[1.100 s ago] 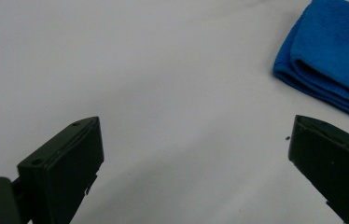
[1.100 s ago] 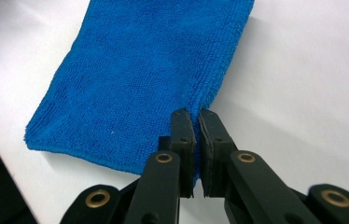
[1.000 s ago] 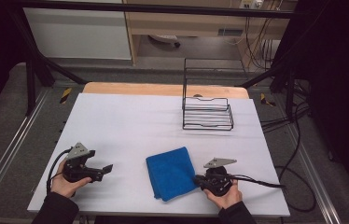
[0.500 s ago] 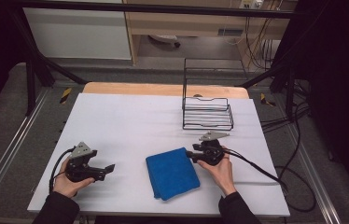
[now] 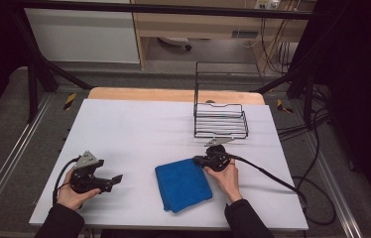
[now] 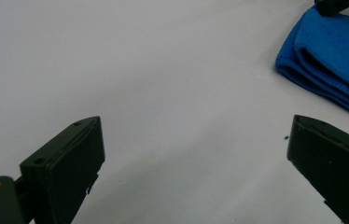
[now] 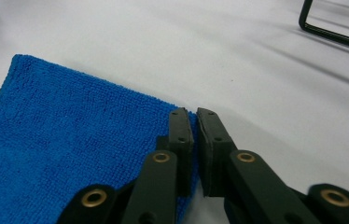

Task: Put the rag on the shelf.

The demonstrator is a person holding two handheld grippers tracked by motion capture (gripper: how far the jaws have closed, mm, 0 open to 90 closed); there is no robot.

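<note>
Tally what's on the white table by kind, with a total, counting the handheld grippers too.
Blue folded cloth: 1
Black wire rack: 1
Handheld grippers: 2, the left gripper and the right gripper
Total: 4

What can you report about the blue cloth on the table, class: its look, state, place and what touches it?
The blue cloth is a fuzzy, microfibre-like towel, folded into a rough square with layered edges visible. It lies flat on the white table, near the front edge, slightly rotated. The right gripper, jaws nearly closed, is at its far right corner, apparently pinching the edge.
</note>
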